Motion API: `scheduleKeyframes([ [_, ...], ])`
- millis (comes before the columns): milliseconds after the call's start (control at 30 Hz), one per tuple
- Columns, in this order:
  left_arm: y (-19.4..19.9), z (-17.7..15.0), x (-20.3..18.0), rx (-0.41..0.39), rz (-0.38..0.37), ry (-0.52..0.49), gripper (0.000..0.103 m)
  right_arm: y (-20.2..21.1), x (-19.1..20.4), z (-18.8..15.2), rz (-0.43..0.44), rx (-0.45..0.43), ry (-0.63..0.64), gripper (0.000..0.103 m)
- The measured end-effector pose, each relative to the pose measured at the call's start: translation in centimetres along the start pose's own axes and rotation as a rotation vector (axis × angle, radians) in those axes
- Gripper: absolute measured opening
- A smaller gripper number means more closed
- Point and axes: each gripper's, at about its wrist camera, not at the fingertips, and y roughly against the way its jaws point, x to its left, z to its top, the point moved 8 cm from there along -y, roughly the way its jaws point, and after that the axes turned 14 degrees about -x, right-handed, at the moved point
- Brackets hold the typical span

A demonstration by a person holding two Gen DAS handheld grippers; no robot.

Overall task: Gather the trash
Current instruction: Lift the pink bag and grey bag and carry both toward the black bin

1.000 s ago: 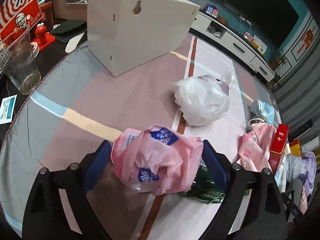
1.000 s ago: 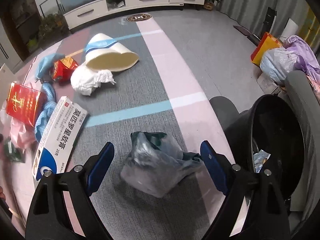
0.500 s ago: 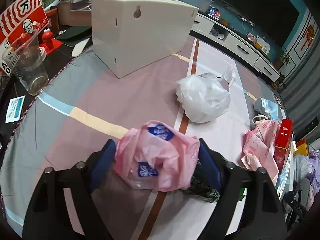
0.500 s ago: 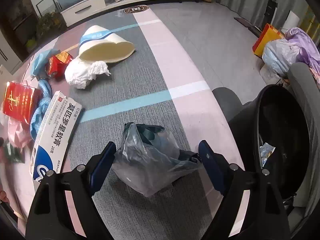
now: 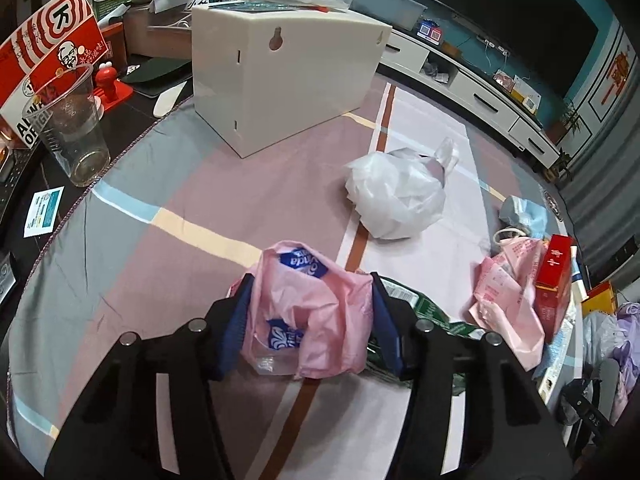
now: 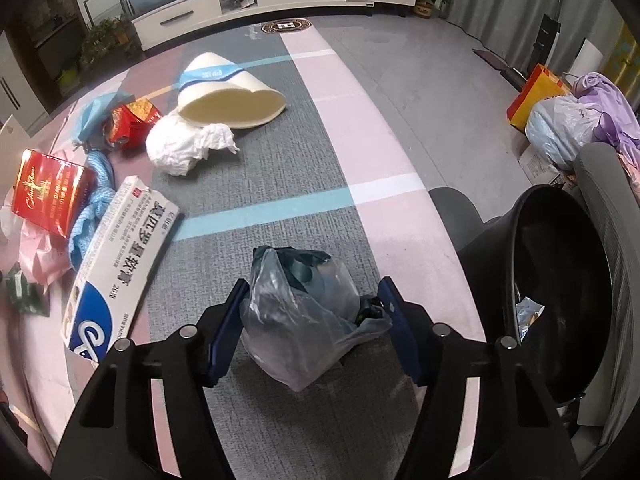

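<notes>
While both jaws clamp bags, pink bag (image 5: 308,312) left, grey bag (image 6: 304,316) right, striped tablecloth (image 5: 200,184) lies below.

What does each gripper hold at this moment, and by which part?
The left gripper clamps the crumpled pink plastic bag across its sides. The right gripper grips the grey translucent bag across its middle.

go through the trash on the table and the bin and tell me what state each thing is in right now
left gripper: shut on pink bag
right gripper: shut on grey bag
white bag: crumpled, lying untouched
paper cone: tipped on its side
black bin: open, little inside
plastic cup: upright
</notes>
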Motion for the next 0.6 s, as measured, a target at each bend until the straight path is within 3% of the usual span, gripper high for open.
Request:
scheduleKeyframes([
  [600,6.5,-0.2,-4.8,-0.063,-0.150,-0.098,0.056,3.1,2.4,1.5,0.108,-0.074,-0.015,0.065],
])
